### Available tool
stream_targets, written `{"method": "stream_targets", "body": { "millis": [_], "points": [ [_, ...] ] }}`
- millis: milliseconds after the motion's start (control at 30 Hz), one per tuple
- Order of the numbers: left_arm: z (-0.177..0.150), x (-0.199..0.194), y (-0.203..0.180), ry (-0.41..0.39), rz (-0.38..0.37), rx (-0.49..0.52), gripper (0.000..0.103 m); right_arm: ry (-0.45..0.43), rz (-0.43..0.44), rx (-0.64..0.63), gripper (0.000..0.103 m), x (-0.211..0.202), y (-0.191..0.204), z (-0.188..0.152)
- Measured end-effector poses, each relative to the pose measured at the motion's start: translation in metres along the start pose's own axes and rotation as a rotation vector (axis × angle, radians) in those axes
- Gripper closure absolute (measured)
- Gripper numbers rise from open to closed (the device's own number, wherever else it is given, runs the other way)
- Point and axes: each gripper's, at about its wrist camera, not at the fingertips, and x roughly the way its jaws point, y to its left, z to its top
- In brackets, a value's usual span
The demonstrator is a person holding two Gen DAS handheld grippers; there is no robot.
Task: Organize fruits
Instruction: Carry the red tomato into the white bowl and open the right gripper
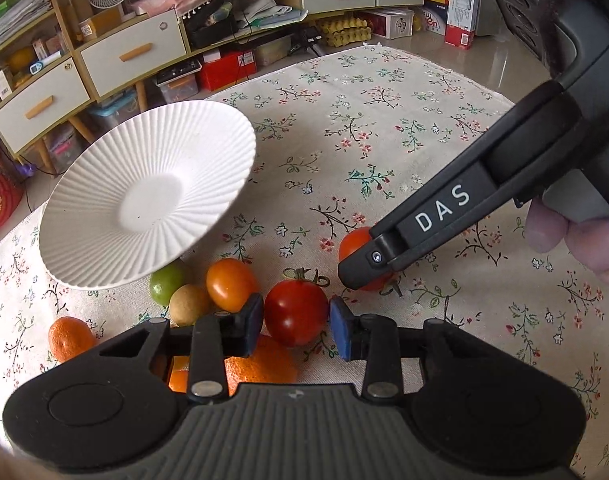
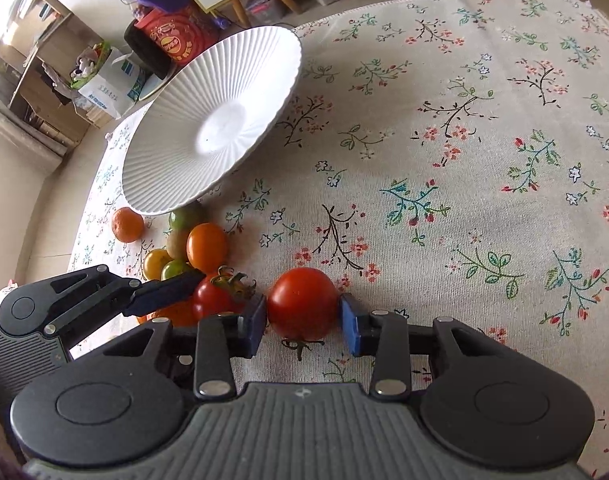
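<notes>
Two red tomatoes lay on the floral tablecloth (image 2: pixel 484 128), each between a gripper's blue pads. The stemmed tomato (image 1: pixel 295 312), calyx upward, sat between the pads of the left gripper (image 1: pixel 296 326); both pads appeared to touch its sides, so the left gripper was clenched on it. The second tomato (image 2: pixel 303 309), its stem end turned down toward the cloth, sat between the pads of the right gripper (image 2: pixel 303 322); the left pad touched it, the right pad was at its edge, and the grasp looked closed on the fruit. Both tomatoes still rested on the cloth, just beside each other.

Behind the stemmed tomato was the fruit cluster: an orange tomato (image 1: pixel 231 283), a green fruit (image 1: pixel 166 283) and a tan-brown round fruit (image 1: pixel 189 305), touching one another. A tangerine (image 1: pixel 69 338) lay apart to the left; a further orange fruit (image 1: pixel 260 364) lay partly hidden under the left gripper. The right wrist view also showed a yellow fruit (image 2: pixel 156 263).

A white ribbed plate (image 1: pixel 104 208) sat tilted, its near rim propped over the green fruit. A person's fingers (image 1: pixel 576 240) held the right gripper's handle.
</notes>
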Motion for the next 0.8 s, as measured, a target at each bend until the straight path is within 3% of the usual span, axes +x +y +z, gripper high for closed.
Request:
{"method": "stream_targets", "body": {
  "millis": [233,467,800],
  "points": [
    [0.001,-0.010,0.001,-0.025,-0.034,-0.052,0.076,-0.034,-0.026,0.002,0.068,-0.007,0.006,0.003],
    [0.001,-0.026,0.023,-0.059,-0.114,-0.191,0.076,-0.083,-0.033,0.016,0.068,-0.019,0.011,0.009],
    [0.009,-0.054,0.049,-0.139,-0.077,-0.296,0.076,-0.136,-0.010,0.029,0.068,-0.033,0.026,0.016]
  ]
}}
